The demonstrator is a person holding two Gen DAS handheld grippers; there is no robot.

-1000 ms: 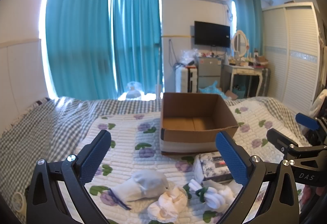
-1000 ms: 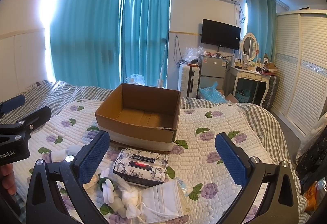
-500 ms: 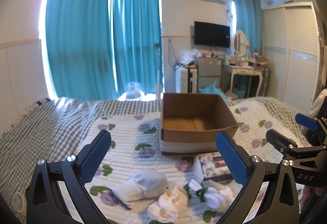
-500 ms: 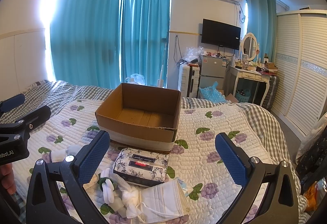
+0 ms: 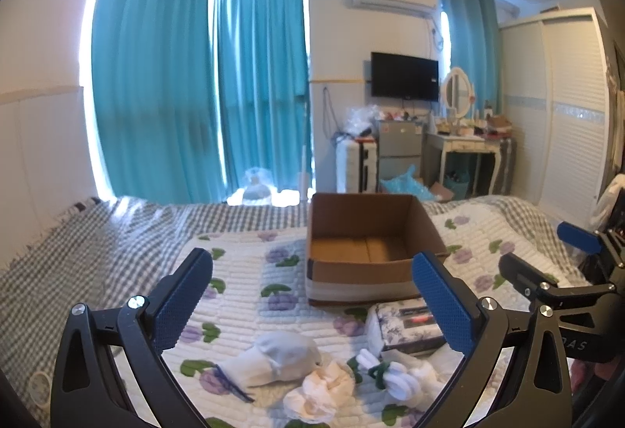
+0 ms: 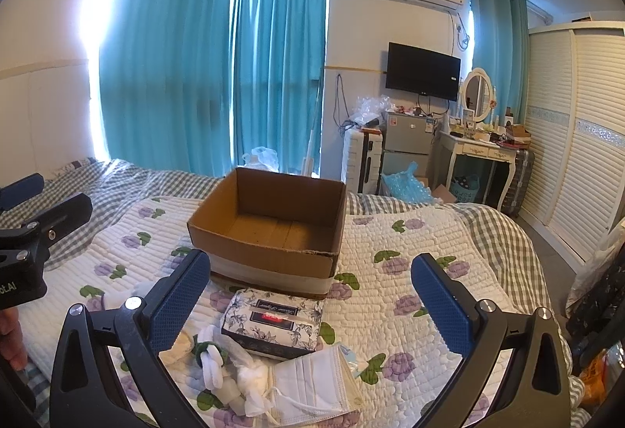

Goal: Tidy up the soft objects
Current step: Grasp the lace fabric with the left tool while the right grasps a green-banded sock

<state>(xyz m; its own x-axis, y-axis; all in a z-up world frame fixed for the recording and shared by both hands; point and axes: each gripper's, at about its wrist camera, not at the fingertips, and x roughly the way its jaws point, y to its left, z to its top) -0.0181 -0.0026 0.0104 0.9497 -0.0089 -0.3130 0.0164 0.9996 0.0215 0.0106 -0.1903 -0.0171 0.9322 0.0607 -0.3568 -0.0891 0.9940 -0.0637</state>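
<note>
An open, empty cardboard box (image 5: 371, 256) (image 6: 269, 232) stands on the quilted bed. In front of it lie a floral tissue pack (image 6: 273, 322) (image 5: 406, 322), a stack of white face masks (image 6: 312, 389), a white and green knotted rope toy (image 6: 213, 361) (image 5: 390, 375), a white sock bundle (image 5: 281, 353) and a cream crumpled cloth (image 5: 320, 389). My left gripper (image 5: 312, 303) is open and empty, above the sock bundle. My right gripper (image 6: 310, 301) is open and empty, above the tissue pack. Each gripper shows at the edge of the other's view.
The bed has a flowered quilt (image 6: 410, 291) over a grey checked sheet (image 5: 78, 260). Teal curtains (image 5: 203, 88), a TV (image 6: 424, 70), a small fridge (image 6: 406, 146), a dressing table (image 6: 480, 150) and a white wardrobe (image 6: 578, 138) stand beyond the bed.
</note>
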